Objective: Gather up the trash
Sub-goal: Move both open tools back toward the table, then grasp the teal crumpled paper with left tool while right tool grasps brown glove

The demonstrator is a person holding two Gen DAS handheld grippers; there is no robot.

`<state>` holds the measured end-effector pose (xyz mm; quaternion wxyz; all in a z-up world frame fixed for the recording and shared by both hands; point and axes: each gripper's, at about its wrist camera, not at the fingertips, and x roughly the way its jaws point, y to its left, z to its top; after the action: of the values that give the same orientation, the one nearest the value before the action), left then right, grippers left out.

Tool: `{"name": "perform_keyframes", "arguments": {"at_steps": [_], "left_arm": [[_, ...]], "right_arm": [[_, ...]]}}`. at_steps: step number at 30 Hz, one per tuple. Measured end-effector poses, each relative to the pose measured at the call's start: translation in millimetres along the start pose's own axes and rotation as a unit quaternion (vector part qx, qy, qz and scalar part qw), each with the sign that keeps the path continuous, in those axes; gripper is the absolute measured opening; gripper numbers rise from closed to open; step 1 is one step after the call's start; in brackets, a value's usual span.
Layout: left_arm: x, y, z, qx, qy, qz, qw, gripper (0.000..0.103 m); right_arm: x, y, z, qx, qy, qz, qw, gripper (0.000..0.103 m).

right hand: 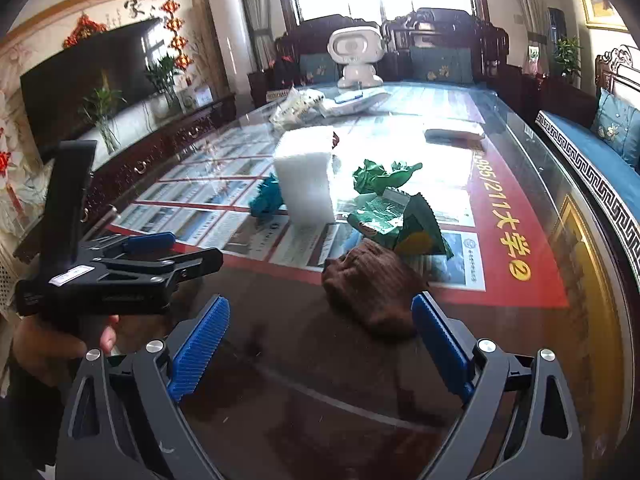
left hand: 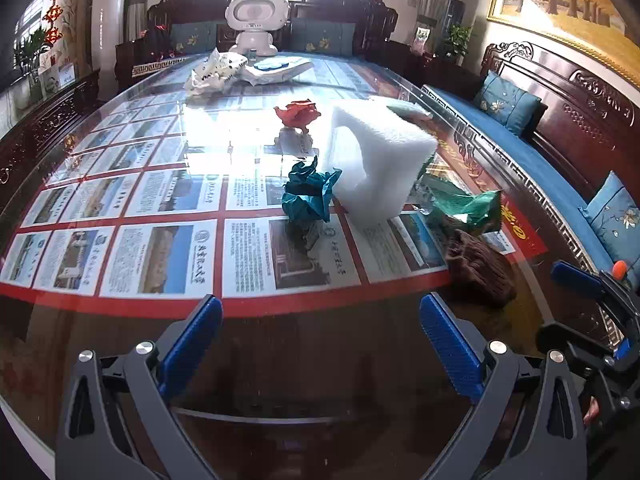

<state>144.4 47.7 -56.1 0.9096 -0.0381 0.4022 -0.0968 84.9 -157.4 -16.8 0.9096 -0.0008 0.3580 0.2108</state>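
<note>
Both the left gripper [left hand: 320, 336] and right gripper [right hand: 320, 340] gape wide, holding nothing. The brown wad [right hand: 372, 288] lies on the table [right hand: 520, 160] just ahead of the right fingers, seemingly nearer that hand. The foam block [right hand: 306, 176] and green wrapper [right hand: 400, 224] sit farther off.

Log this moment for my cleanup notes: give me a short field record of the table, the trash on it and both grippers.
surface: glass-topped table over printed sheets
trash near front: brown crumpled wad, green wrapper, teal paper ball
trash mid-table: white foam block, red paper ball
far end: white bags, white robot figure
left gripper: open, empty
right gripper: open, empty, brown wad just ahead of it
collected: nothing yet held
</note>
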Motion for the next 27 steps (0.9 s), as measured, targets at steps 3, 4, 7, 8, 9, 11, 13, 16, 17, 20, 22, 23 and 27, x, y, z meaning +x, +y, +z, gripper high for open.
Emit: {"name": "perform_keyframes", "arguments": {"at_steps": [3, 4, 7, 8, 9, 11, 13, 16, 17, 20, 22, 23, 27], "left_arm": [[10.0, -0.7, 4.5, 0.007, 0.005, 0.005, 1.0000, 0.099], [13.4, -0.2, 6.3, 0.008, 0.006, 0.004, 0.9999, 0.099], [20.7, 2.9, 9.9, 0.006, 0.009, 0.007, 0.9999, 0.099], [22.6, 4.5, 10.7, 0.004, 0.010, 0.008, 0.9999, 0.099], [24.9, 4.9, 12.2, 0.002, 0.011, 0.007, 0.9999, 0.099], [27.8, 6.9, 14.7, -0.002, 0.014, 0.005, 0.9999, 0.099], [31.0, 7.0, 17.3, -0.001, 0.016, 0.005, 0.9999, 0.099], [35.4, 5.1, 20.4, 0.003, 0.019, 0.004, 0.9998, 0.099], [36.6, 4.2, 21.6, 0.002, 0.019, 0.003, 0.9998, 0.099], [41.6, 2.9, 26.0, 0.000, 0.022, -0.001, 0.9997, 0.099], [46.1, 2.2, 30.4, 0.000, 0.024, -0.002, 0.9997, 0.099], [47.7, 2.2, 32.5, -0.001, 0.023, -0.005, 0.9997, 0.099], [57.0, 4.7, 43.8, 0.000, 0.022, -0.001, 0.9997, 0.099]], "right_arm": [[14.6, -3.3, 5.3, -0.001, 0.014, -0.010, 1.000, 0.088], [19.3, -4.0, 6.4, -0.001, 0.019, -0.011, 1.000, 0.088], [38.2, -10.3, 13.1, 0.001, 0.045, -0.026, 0.999, 0.081], [42.4, -11.4, 14.3, 0.000, 0.051, -0.028, 0.998, 0.079], [46.4, -11.7, 15.2, -0.004, 0.059, -0.032, 0.998, 0.077], [55.5, -11.4, 17.1, -0.018, 0.075, -0.039, 0.996, 0.075], [60.3, -10.8, 16.3, -0.030, 0.083, -0.038, 0.995, 0.065], [68.2, -12.0, 11.0, -0.040, 0.097, -0.041, 0.994, 0.045], [67.4, -11.6, 10.2, -0.042, 0.093, -0.042, 0.994, 0.037], [64.0, -15.0, 9.7, -0.036, 0.089, -0.035, 0.995, 0.014], [62.0, -18.3, 9.5, -0.026, 0.086, -0.021, 0.996, 0.012], [60.4, -17.8, 8.6, -0.028, 0.084, -0.020, 0.996, 0.012], [52.3, -16.9, 4.5, -0.024, 0.075, -0.003, 0.997, 0.011]]}}
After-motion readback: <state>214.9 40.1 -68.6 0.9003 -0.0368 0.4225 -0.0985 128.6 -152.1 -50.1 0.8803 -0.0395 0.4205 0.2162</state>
